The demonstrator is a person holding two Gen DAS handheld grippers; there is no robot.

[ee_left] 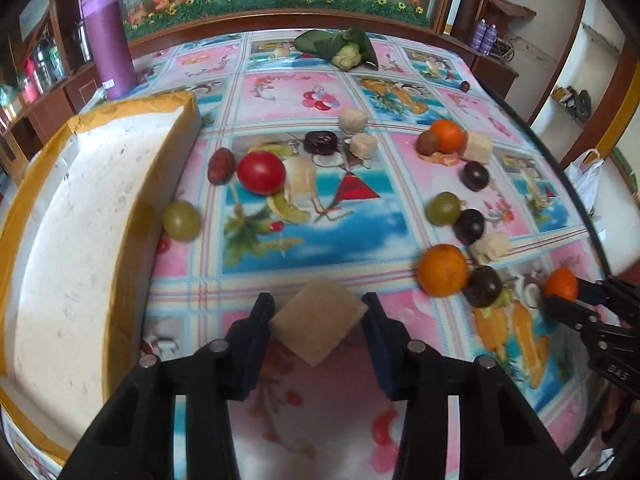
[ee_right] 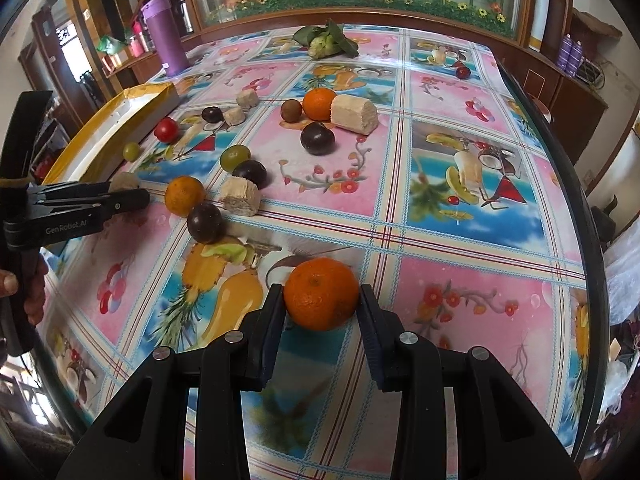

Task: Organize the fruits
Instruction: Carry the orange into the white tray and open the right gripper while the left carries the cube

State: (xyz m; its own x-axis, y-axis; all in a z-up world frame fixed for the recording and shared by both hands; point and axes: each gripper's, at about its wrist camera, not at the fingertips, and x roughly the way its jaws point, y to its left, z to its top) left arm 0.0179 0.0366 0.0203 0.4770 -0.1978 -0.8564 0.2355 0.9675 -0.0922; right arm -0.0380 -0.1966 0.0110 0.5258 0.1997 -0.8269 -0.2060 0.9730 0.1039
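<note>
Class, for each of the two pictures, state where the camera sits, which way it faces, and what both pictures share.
Left wrist: sits on the left tool, facing along the table at a tan block between its fingers; the right tool shows at right.
Right wrist: sits on the right tool, facing an orange between its fingers; the left tool and a hand show at left.
Shared: purple bottle, white tray, red tomato.

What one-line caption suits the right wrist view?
Right gripper clamps an orange above the fruit-print tablecloth.
</note>
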